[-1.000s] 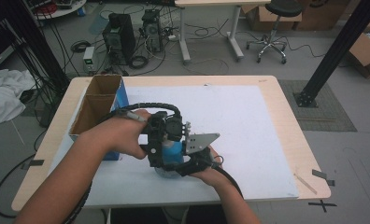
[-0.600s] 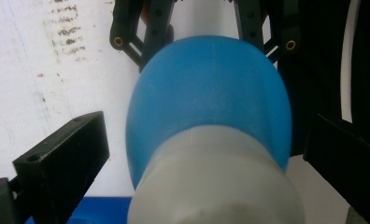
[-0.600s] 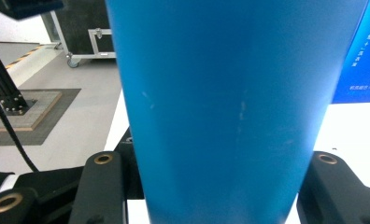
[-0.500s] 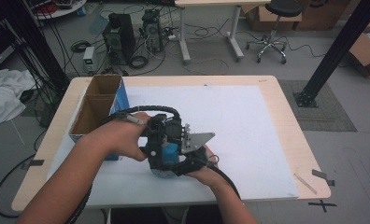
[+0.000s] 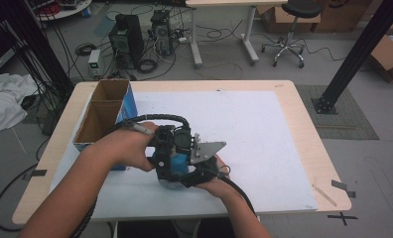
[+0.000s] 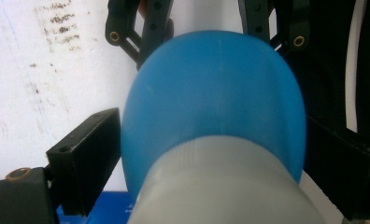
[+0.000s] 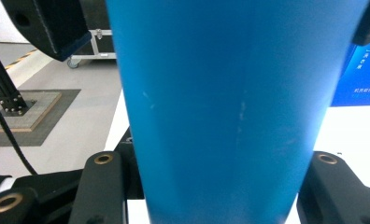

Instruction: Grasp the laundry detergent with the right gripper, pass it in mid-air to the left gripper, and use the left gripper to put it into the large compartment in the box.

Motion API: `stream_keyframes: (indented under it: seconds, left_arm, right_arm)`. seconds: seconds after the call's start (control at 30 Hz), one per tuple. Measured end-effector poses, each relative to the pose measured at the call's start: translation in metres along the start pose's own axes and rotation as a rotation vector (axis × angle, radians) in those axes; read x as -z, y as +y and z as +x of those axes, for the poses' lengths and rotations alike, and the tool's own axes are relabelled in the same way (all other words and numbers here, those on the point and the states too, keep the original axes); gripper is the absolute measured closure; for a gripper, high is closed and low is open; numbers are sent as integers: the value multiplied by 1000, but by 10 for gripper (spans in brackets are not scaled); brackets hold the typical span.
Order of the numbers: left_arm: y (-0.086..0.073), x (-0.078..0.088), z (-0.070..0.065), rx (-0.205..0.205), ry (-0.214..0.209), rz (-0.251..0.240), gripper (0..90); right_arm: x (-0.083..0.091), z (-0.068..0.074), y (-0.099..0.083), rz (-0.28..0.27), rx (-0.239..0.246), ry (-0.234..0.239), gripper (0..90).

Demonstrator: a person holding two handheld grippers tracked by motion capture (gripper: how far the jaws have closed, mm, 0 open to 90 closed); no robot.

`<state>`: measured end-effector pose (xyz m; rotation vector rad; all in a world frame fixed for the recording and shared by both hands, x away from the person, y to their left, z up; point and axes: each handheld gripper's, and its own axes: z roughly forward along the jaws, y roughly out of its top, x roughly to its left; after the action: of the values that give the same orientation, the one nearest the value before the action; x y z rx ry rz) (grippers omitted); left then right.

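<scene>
**Blue bottle pinned between two grippers at the near edge of the table**

Blue plastic fills the space between both sets of jaws. The right gripper (image 5: 177, 184) is clamped on the body of the blue bottle (image 7: 230, 107); in the right gripper view the bottle's straight wall rises between the two black jaws, which press on it from either side. The left gripper (image 5: 177, 148) stands at the bottle's other end: in the left gripper view its jaws flank the rounded blue shoulder (image 6: 211, 88) just above a pale grey ribbed cap (image 6: 220, 186). Those jaws have just been closing in on the bottle, but whether the pads already press on it I cannot tell.

Judging by this split, the right gripper serves as the anchor that keeps the body from turning, while the left comes in at the cap end, probably to take hold there for twisting or pulling.

Outward from the grippers lies the white sheet (image 5: 264, 134) that covers the wooden table (image 5: 313, 148). Just beyond the left hand (image 5: 122, 148) stands an open cardboard box (image 5: 105, 106) with a blue side, its two compartments empty as far as can be seen.

A blue panel (image 7: 360, 74) at the right edge of the right gripper view bears small white print, too blurred to read. No label shows on the bottle.
</scene>
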<state>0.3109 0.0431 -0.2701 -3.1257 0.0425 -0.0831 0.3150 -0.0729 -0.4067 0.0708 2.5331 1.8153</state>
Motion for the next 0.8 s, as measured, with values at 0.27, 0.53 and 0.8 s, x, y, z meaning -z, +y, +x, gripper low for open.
stream_keyframes:
  seconds: [0.27,0.53,0.8]
  left_arm:
    - [0,0,0,5,-2,7,162]
    - [-1,1,0,-2,-7,4,228]
    - [1,1,-1,-4,4,12,283]
  right_arm:
    - [-1,0,0,-8,-1,1,460]
    - [0,0,-1,-9,-4,-2,460]
    - [0,0,-1,-11,-7,-1,460]
